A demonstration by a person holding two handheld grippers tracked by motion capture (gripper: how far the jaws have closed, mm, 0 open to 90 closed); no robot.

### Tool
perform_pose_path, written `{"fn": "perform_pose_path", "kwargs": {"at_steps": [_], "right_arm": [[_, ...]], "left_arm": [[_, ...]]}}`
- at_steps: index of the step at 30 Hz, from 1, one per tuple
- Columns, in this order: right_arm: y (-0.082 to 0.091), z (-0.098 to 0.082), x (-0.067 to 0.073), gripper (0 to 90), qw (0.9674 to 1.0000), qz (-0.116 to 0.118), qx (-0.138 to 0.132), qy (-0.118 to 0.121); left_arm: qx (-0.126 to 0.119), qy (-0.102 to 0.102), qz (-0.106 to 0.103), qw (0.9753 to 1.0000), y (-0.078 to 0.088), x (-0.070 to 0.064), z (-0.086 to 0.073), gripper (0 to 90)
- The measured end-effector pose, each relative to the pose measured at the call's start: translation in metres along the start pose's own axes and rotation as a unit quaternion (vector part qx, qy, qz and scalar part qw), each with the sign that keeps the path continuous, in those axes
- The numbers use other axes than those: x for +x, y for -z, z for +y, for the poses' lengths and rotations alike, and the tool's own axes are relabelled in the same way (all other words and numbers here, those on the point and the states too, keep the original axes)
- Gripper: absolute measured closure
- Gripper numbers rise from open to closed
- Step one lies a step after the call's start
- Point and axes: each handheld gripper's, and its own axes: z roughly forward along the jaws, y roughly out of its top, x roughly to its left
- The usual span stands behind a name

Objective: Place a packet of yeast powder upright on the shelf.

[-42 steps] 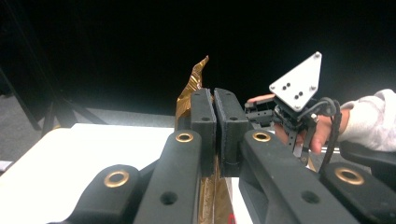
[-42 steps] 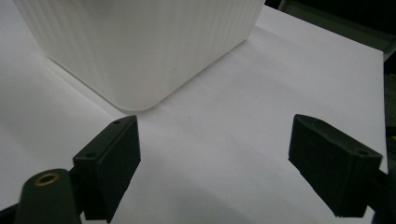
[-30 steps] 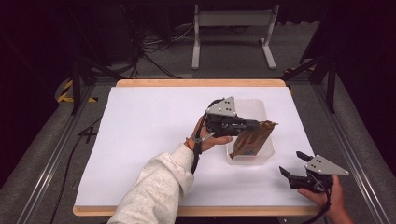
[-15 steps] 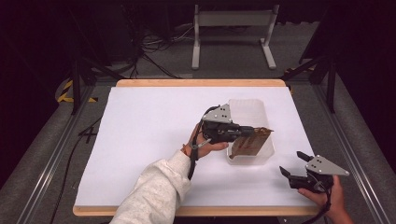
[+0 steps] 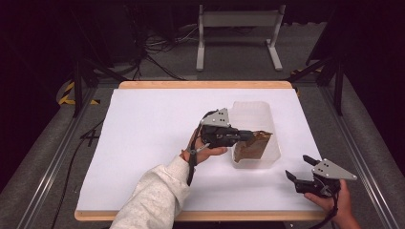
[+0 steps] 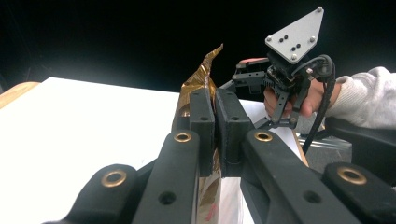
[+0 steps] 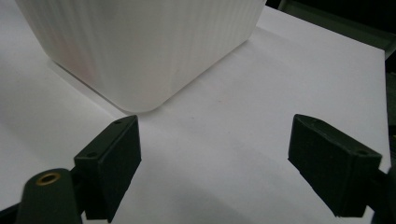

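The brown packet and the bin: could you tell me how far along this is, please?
Done: the left claw is shut on the brown packet. In hand: the packet sits over the translucent bin, partly inside. Left: letting go. The right claw waits open beside the bin.

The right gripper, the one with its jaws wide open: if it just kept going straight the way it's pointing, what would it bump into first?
Probably the white plastic bin. The right gripper points at its near corner, with bare white table between them.

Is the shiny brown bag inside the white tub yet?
Partly in. The bag dips into the tub, its top pinched by the left gripper.
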Motion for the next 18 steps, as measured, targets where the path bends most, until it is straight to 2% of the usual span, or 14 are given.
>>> {"fn": "perform_pose_path", "kwargs": {"at_steps": [12, 18], "right_arm": [[-0.0006, 0.0004, 0.0012, 17.7, 1.0, 0.003, 0.002, 0.004], [-0.0005, 0.0001, 0.0009, 17.6, 1.0, 0.003, 0.003, 0.005]], "left_arm": [[-0.005, 0.006, 0.001, 1.0, 0.0055, -0.0003, -0.0059, 86.5], [-0.007, 0.002, 0.01, 0.9999, 0.0036, -0.0016, -0.0058, 85.8]]}}
